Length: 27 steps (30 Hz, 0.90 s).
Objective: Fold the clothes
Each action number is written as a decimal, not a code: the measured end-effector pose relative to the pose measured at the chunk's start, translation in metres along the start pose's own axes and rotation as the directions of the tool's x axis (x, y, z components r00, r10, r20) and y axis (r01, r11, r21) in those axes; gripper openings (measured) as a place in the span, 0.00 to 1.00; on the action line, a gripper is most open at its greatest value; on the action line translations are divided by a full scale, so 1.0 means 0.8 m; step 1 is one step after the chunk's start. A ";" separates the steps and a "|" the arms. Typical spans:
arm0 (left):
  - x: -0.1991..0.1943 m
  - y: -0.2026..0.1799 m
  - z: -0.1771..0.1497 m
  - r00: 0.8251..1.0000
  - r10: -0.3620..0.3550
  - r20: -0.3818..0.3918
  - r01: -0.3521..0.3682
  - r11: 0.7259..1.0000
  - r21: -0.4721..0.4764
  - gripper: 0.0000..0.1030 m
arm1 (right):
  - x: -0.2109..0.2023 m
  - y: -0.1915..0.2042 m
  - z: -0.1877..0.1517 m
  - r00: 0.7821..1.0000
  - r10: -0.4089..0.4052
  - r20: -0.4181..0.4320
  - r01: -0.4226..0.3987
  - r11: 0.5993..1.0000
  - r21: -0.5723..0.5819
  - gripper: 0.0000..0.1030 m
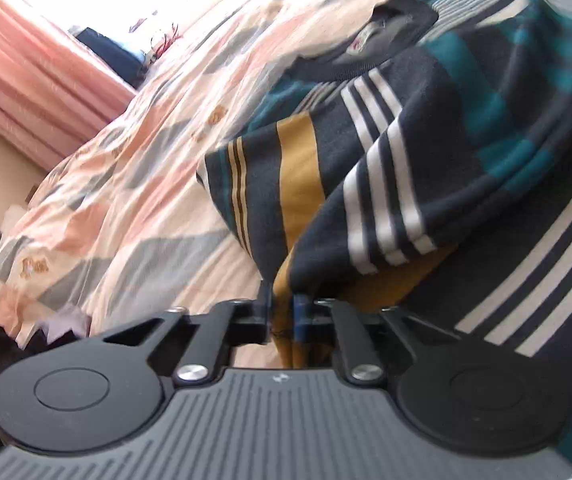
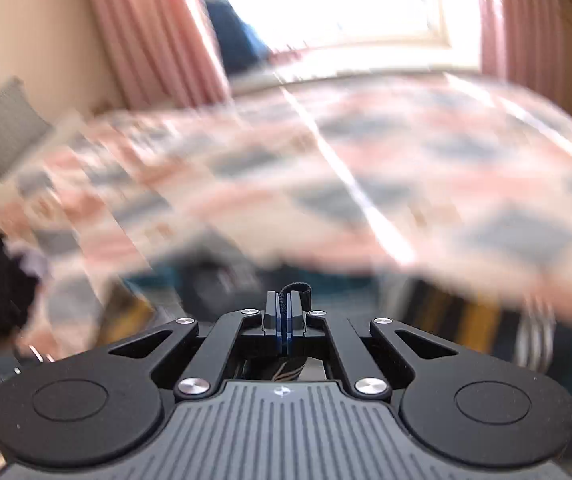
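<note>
A fold is judged to be in progress: both claws are clamped on fabric and the striped sweater [image 1: 385, 152] is lifted partly off the bed [image 1: 134, 184], so the carry-over of one edge seems the step in hand.

The left claw [image 1: 284, 312], at bottom centre of the left wrist view, is closed on a bunched mustard-and-navy edge. The right claw [image 2: 284, 312], bottom centre of the right wrist view, is pinched nearly flat on a thin dark hem strip that loops just above the tips.

The sweater fills the centre and right of the left view; in the right view it is seen only as a blur w/ teal and mustard, low in the frame.

Next move probably calls for both edges laid down evenly, w/o slack.

Material: soft knit, banded navy, teal, mustard, white; ribbed dark collar at upper right. The bed cover is thin, wrinkled, pink-grey check.
</note>
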<state>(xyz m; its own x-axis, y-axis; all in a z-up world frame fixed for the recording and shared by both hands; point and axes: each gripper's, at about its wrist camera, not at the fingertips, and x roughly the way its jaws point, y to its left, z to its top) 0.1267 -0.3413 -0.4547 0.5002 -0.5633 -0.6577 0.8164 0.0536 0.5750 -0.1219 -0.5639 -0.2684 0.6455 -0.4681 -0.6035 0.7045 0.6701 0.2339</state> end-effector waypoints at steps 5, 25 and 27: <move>-0.016 -0.005 -0.008 0.997 0.076 -0.023 -0.078 0.993 -0.093 0.12 | -0.022 -0.019 0.025 0.990 -0.053 0.132 0.056 0.998 -0.024 0.02; -0.022 0.046 0.040 0.994 -0.101 0.053 0.113 0.931 -0.348 0.35 | 0.056 -0.153 -0.115 0.959 -0.163 -0.233 0.239 0.906 0.349 0.46; -0.009 0.035 0.056 0.990 -0.113 0.084 0.135 0.935 -0.327 0.35 | 0.064 -0.150 -0.126 0.949 -0.159 -0.273 0.245 0.916 0.317 0.32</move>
<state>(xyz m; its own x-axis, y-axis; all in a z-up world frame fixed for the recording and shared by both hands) 0.1329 -0.3731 -0.4120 0.3784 -0.6327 -0.6756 0.9254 0.2437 0.2901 -0.2031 -0.6101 -0.4041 0.4196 -0.3936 -0.8179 0.8972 0.3164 0.3080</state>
